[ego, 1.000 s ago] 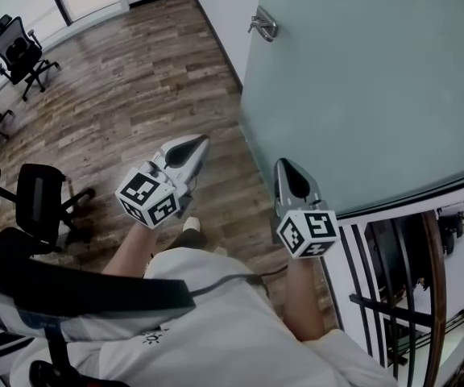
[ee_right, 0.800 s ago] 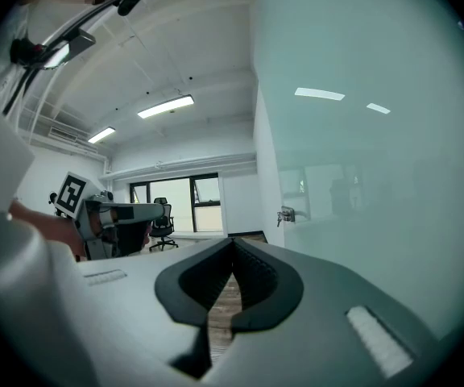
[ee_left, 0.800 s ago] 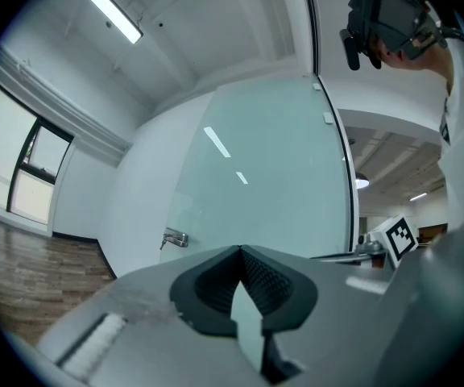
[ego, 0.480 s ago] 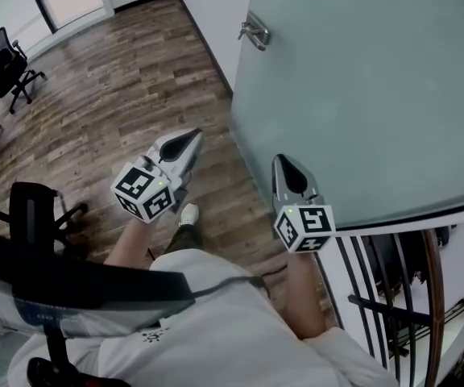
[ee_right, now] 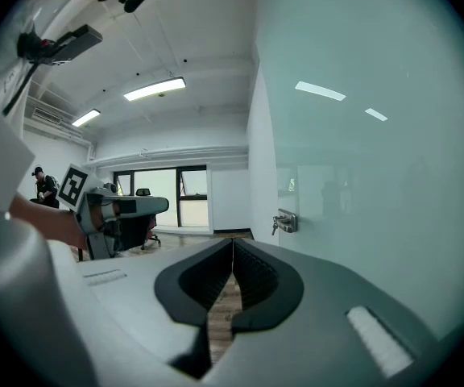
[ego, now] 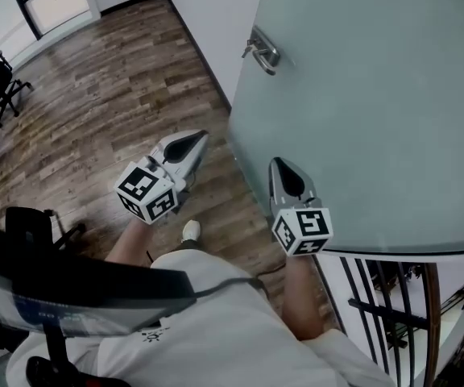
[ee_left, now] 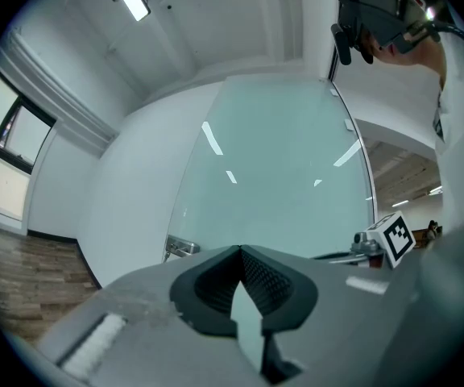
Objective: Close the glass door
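Both claws are pinched closed with nothing in them. The left claw (ego: 193,143) is out over the wood floor (ego: 111,79), and the right claw (ego: 282,174) is just beside the frosted glass door (ego: 361,111). The door's handle (ego: 263,51) sits near its free edge up ahead. I'd push flat on the pane near that edge, slow, so it doesn't slam. Only the head view shows the black railing (ego: 393,297) by the door's near end. Only the right gripper view shows the far windows.

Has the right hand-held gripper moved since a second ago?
Yes. The right hand-held gripper has advanced toward the glass door, nearer its handle.
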{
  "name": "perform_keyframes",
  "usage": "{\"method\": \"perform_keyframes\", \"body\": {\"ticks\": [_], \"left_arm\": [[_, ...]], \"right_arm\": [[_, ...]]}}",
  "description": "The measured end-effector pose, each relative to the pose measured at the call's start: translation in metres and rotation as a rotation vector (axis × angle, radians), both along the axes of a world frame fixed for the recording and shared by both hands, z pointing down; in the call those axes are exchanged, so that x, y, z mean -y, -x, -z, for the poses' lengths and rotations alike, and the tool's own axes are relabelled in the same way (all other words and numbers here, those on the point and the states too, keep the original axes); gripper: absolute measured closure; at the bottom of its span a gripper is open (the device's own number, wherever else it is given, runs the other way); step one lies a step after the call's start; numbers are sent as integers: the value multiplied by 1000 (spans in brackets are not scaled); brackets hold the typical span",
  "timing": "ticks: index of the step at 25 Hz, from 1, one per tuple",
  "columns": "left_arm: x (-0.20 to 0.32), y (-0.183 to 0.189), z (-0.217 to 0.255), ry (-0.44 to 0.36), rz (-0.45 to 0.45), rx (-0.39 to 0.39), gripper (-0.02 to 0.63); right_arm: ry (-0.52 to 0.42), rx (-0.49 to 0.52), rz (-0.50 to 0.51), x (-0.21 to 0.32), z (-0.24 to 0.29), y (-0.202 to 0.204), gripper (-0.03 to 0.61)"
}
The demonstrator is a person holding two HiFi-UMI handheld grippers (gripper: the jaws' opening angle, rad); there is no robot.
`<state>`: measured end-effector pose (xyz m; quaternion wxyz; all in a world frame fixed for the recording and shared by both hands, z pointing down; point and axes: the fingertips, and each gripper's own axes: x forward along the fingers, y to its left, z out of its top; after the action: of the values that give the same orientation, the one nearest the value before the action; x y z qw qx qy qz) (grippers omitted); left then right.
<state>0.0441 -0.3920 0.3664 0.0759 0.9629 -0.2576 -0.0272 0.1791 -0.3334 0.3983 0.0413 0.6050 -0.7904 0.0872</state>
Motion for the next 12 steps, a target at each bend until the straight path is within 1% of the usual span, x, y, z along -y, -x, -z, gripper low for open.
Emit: {"method": "perform_keyframes", "body": {"ticks": [6, 12], "left_arm": [[62, 21, -3, 13, -32, -8, 609], [108, 43, -2, 26, -54, -27, 609]], "right_arm": [[11, -2, -49, 61, 2, 16, 569], [17, -1, -101, 104, 8, 24, 569]]}}
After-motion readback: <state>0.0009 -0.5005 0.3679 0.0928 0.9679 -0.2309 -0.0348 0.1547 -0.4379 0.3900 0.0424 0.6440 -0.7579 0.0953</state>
